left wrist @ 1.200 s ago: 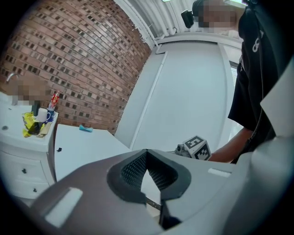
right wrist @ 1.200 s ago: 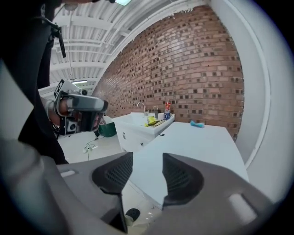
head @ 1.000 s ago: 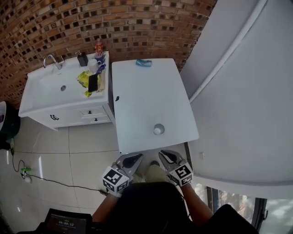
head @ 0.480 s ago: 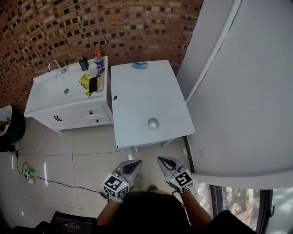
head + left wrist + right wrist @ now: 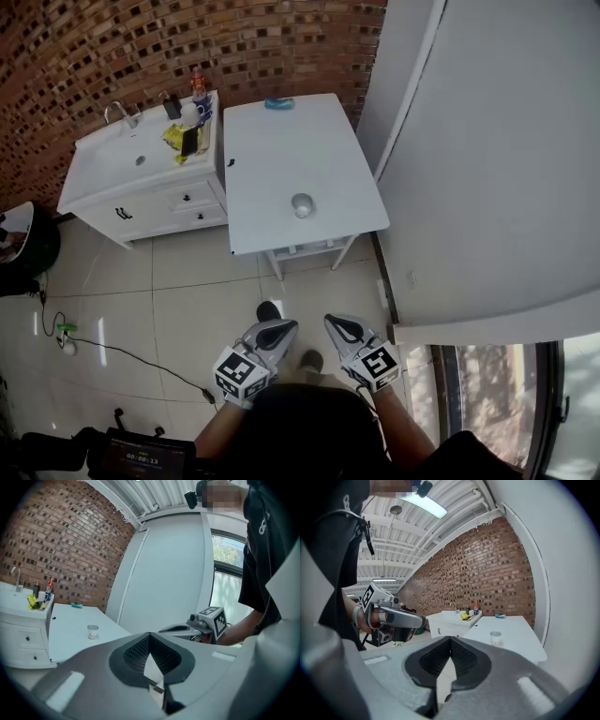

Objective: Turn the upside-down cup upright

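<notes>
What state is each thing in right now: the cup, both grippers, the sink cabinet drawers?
Cup: upright, mouth up, on the white table, nothing touching it.
Left gripper: shut, empty, well short of the table.
Right gripper: shut, empty, well short of the table.
Sink cabinet drawers: closed.

Held low and close in front of the body, side by side, a little apart. Left hand-held gripper (image 5: 278, 327) pointed forward and slightly down, jaws closed tip to tip, nothing between them. Right hand-held gripper (image 5: 336, 323) the same: shut and empty. Tips angled a little toward each other. Marker cube (image 5: 236, 372) at the rear of each, nearest the wrists. Forearms (image 5: 212, 427) bent in behind, elbows tucked back toward the torso.
</notes>
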A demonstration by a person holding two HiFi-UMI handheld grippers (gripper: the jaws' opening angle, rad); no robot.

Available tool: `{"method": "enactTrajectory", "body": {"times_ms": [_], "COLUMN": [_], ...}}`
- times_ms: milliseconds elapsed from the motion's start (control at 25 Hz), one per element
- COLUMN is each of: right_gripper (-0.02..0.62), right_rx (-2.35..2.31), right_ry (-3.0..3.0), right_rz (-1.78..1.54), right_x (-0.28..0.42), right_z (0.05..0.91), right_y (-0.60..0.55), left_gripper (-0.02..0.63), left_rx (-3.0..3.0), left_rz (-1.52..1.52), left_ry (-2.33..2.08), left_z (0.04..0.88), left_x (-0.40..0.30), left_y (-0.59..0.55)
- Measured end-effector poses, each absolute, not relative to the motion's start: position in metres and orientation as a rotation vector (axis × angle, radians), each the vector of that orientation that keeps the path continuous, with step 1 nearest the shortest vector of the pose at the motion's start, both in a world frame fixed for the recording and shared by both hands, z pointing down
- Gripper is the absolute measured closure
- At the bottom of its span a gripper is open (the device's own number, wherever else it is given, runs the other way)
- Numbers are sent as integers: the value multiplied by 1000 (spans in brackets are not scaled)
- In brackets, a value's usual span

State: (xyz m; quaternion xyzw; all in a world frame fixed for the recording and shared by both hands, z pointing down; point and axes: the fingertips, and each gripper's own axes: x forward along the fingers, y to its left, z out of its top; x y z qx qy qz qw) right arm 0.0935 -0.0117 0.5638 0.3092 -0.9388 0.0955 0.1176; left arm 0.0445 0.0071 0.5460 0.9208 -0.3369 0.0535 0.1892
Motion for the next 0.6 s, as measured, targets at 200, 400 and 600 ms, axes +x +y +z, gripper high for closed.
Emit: {"method": "enactTrajectory", "body": {"times_ms": [200, 400, 600], "right_gripper": [603, 603, 603], "right_rx": [902, 919, 965], "right_ry": [-2780, -2779, -2792], "right_rz": [274, 248, 233], "right_x": [106, 95, 77], "right_z": [554, 544, 538], "right_y": [28, 59, 91], "left_gripper": [591, 592, 592], "left_rx": [2629, 2671, 2700], "left_rz": [170, 174, 163], "left_ry": [-955, -948, -926], "left_z": [531, 523, 519], "left_x": [57, 50, 34], "left_y": [40, 65, 93]}}
